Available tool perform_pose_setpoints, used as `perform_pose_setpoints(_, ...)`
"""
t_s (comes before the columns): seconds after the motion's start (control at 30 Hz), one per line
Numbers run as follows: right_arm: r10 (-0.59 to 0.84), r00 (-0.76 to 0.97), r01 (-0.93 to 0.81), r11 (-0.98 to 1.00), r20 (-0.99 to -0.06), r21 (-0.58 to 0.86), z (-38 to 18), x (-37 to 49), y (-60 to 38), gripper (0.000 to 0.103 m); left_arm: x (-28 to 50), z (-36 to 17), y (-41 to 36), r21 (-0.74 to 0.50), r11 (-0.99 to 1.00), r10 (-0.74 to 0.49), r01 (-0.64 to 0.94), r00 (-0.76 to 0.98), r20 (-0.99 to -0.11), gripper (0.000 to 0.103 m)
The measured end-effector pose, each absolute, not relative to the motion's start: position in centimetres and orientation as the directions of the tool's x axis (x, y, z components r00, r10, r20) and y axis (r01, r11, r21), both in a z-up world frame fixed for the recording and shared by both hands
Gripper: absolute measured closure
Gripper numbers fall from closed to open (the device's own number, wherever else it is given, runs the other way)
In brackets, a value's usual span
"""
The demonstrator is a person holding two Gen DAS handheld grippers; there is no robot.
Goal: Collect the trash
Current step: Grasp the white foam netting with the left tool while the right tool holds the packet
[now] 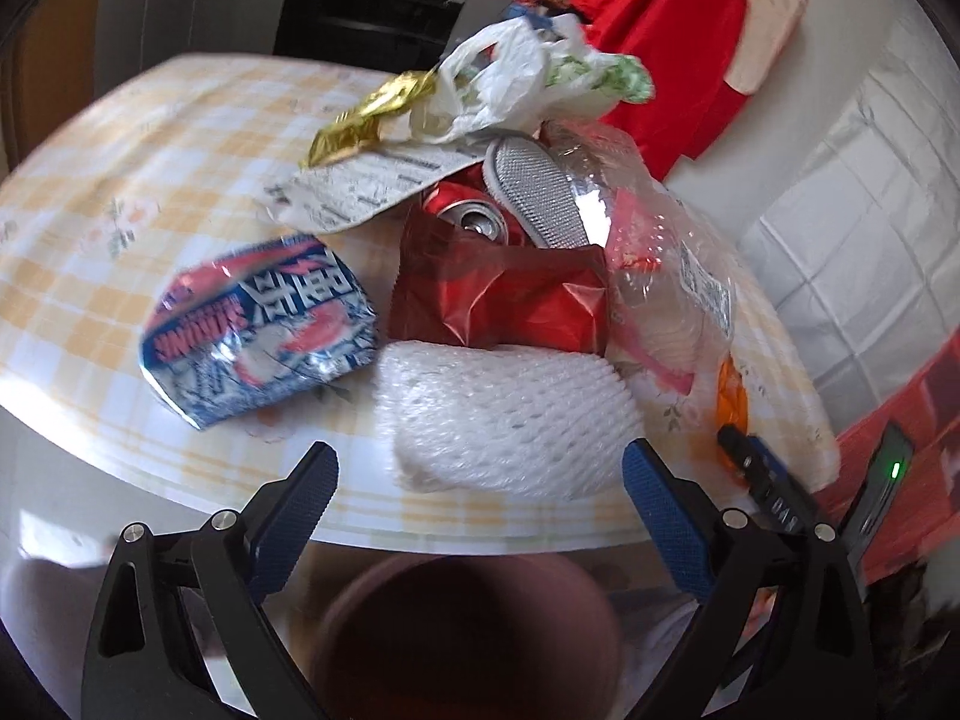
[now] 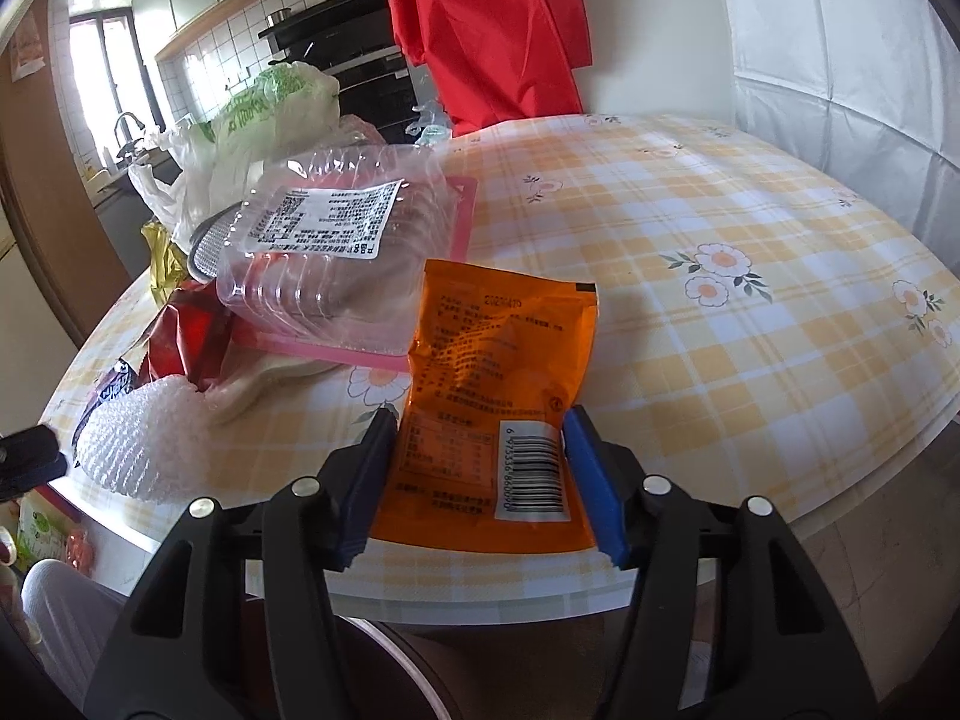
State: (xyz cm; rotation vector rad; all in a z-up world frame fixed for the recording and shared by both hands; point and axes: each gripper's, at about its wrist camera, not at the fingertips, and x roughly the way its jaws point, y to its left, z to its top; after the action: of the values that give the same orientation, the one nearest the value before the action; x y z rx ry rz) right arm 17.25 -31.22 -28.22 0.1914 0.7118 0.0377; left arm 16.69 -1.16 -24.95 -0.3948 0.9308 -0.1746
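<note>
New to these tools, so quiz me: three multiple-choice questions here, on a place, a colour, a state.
1. The white foam net lies: A) at the near edge of the table B) on the floor C) in a bag
2. The packet between the right gripper's fingers is: A) blue B) orange C) green
3. The left gripper's fingers are: A) gripping a can B) gripping the net C) apart, empty
Answers: A, it sits by the rim; B, plainly orange; C, the pads touch nothing.
</note>
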Motion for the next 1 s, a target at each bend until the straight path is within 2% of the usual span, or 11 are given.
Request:
perform_pose_setpoints(0.17,0.100,0.757,0.040,0.979,-0.646,0.199,-28.5,17.3,-31.5,0.045,18.2,-26.8,-0.5,-0.503,0.852,-0.348,-0.147,0.558,-0.753,0.019)
perform_pose_setpoints(0.27,0.104,0.758,0.037,0.979,-0.644,0.202,-28.5,17.4,-31.5,0.045,18.6,-27.8,-0.6,-0.539,0.820,-0.370,-0.191,0.542,-0.755,0.032)
perform_pose_setpoints(0.4,0.098,0.764,0.044,0.978,-0.638,0.204,-28.5,17.3,-31.6,0.045,18.3,-27.8,-0.5,-0.548,0.817,-0.377,-0.179,0.553,-0.743,0.064)
perform_pose_setpoints(0.43,0.095,0.766,0.050,0.977,-0.636,0.206,-28.5,17.2,-31.8,0.045,18.2,-27.6,-0.5,-0.544,0.822,-0.375,-0.170,0.557,-0.741,0.069)
perform_pose_setpoints(0.5,0.082,0.773,0.073,0.973,-0.629,0.217,-28.4,17.1,-32.2,0.045,17.7,-26.8,-0.4,-0.546,0.825,-0.378,-0.145,0.576,-0.725,0.074)
perform_pose_setpoints(0.77,0.033,0.804,0.137,0.961,-0.594,0.239,-27.6,16.4,-33.5,0.045,15.3,-23.1,-1.1,-0.468,0.884,-0.345,-0.009,0.663,-0.664,0.076)
perform_pose_setpoints(1.0,0.014,0.834,0.108,0.976,-0.552,0.188,-26.4,15.3,-32.4,0.045,13.4,-21.3,-0.8,-0.395,0.919,-0.282,0.008,0.715,-0.640,0.076)
